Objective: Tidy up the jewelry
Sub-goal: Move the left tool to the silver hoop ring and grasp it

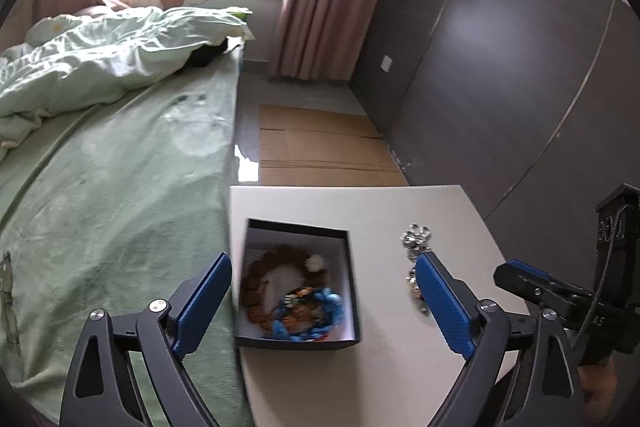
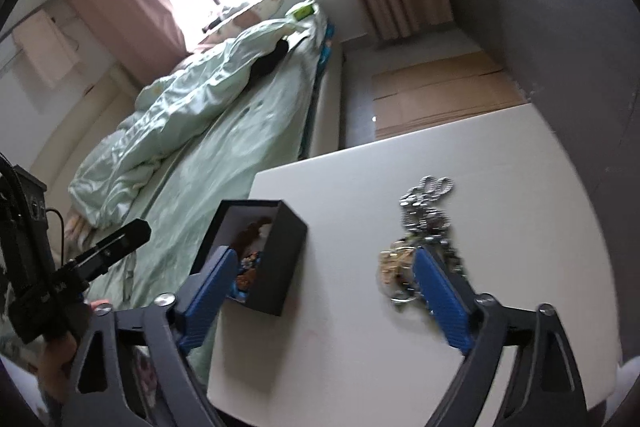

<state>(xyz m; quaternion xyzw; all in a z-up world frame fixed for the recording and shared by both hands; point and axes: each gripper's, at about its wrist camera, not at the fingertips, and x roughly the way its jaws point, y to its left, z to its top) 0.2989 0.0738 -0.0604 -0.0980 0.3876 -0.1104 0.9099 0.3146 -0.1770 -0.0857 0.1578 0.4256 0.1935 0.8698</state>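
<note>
Black card makes up the open jewelry box (image 1: pixel 298 287), which sits at the lower middle of the left wrist view on the white worktop (image 1: pixel 400 203), beside the bed (image 1: pixel 120 187) at the frame's left. Inside it lie a brown beaded bracelet (image 1: pixel 260 275) and a blue beaded bracelet (image 1: pixel 316 311). The left gripper (image 1: pixel 322 301) hangs over the box with its fingers spread wide and nothing between them. Further right, a loose pile of silver chains (image 2: pixel 426 211) rests on the worktop at the right-centre of the right wrist view, well apart from the box. The right gripper (image 2: pixel 322 277) is also wide and empty, its right finger (image 2: pixel 438 291) just in front of the pile. I judge the chains light, limp and slippery, prone to tangle; pinching a bunched clump low against the worktop should hold better than catching a single strand
</note>
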